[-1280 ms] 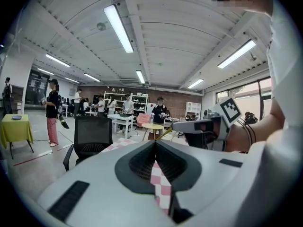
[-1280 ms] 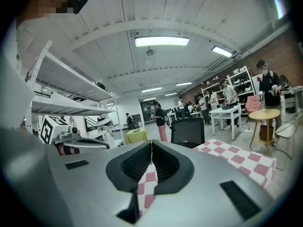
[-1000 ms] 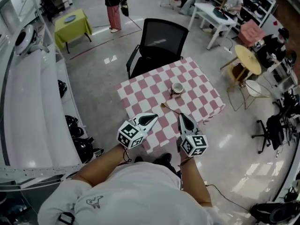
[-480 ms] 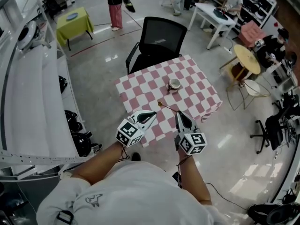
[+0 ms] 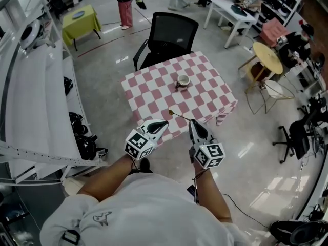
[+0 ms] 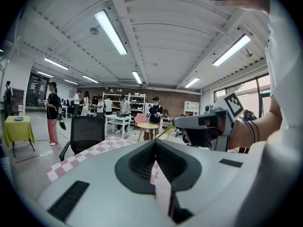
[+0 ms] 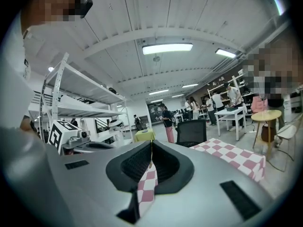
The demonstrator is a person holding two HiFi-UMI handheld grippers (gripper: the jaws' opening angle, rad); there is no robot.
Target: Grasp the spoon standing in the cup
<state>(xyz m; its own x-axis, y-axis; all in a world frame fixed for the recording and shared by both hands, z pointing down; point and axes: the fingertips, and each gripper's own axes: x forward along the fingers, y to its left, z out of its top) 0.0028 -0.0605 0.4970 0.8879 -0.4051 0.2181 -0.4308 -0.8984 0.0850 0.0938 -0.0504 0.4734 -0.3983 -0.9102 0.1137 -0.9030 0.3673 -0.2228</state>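
A white cup stands near the middle of the pink-and-white checked table. My right gripper hangs over the table's near edge, shut on the handle of a thin gold spoon whose bowl points toward the cup. From the left gripper view the spoon sticks out of the right gripper's tip. In the right gripper view its handle shows as a thin line between the closed jaws. My left gripper is beside it, shut and empty.
A black office chair is pushed against the table's far side. White shelving runs along the left. A round yellow side table and wire chair stand to the right. A yellow-green draped table and people are farther back.
The table and cup have slid up and away in the head view, looking smaller. Both grippers keep their places near the table's front edge, the right still shut on the spoon.
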